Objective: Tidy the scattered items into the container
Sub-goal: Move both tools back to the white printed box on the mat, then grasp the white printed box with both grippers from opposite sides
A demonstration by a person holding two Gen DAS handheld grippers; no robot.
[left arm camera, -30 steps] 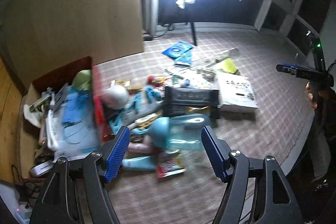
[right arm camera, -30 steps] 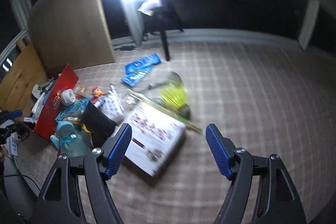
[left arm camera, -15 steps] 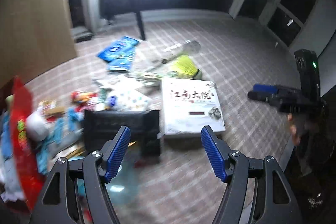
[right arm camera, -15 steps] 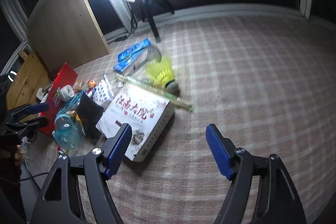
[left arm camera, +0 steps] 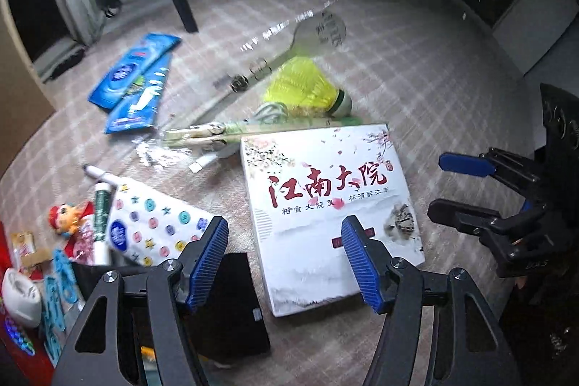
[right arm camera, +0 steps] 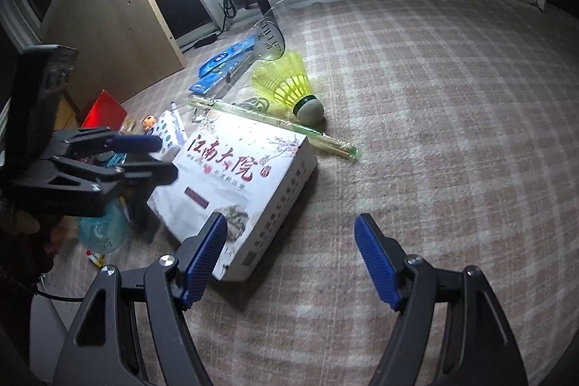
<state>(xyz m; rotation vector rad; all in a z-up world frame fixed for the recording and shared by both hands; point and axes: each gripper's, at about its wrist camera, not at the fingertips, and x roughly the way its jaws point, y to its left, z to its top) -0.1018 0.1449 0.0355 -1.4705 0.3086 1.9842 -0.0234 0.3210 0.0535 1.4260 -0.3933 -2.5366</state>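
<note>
The left hand-held gripper (left arm camera: 285,263) hangs over the near edge of the white box (left arm camera: 325,201), its blue pads apart and closing, with nothing pressed between them; the box's printed lid shows through the gap. The right hand-held gripper (right arm camera: 290,259) stands wide and empty over the checked carpet (right arm camera: 452,132), its left pad just above the box's near corner.

Taking the white box as landmark: it lies flat on the carpet with red brush characters on the lid. Touching its far edge lies a long green-wrapped pair of chopsticks (left arm camera: 231,131), and just beyond that a yellow shuttlecock (left arm camera: 307,89) on its side, cork end toward the right in the left wrist view. Farther from the box is a clear tube (left arm camera: 300,38), blurred. Well beyond the box's far-left corner lie two blue packets (left arm camera: 135,85), overlapping. Left of the box is a white tissue pack with coloured dots (left arm camera: 152,227), a white marker pen (left arm camera: 101,205) beside it, and a small red-capped doll (left arm camera: 68,217) further left. Just beside the box's near-left corner lies a flat black case (left arm camera: 235,306), partly under the left gripper's pad. In the right wrist view a pale blue water bottle (right arm camera: 103,234) lies left of the box, and a red container flap (right arm camera: 105,114) shows farther off, by a wooden cabinet (right arm camera: 108,35); the container's inside is hidden
</note>
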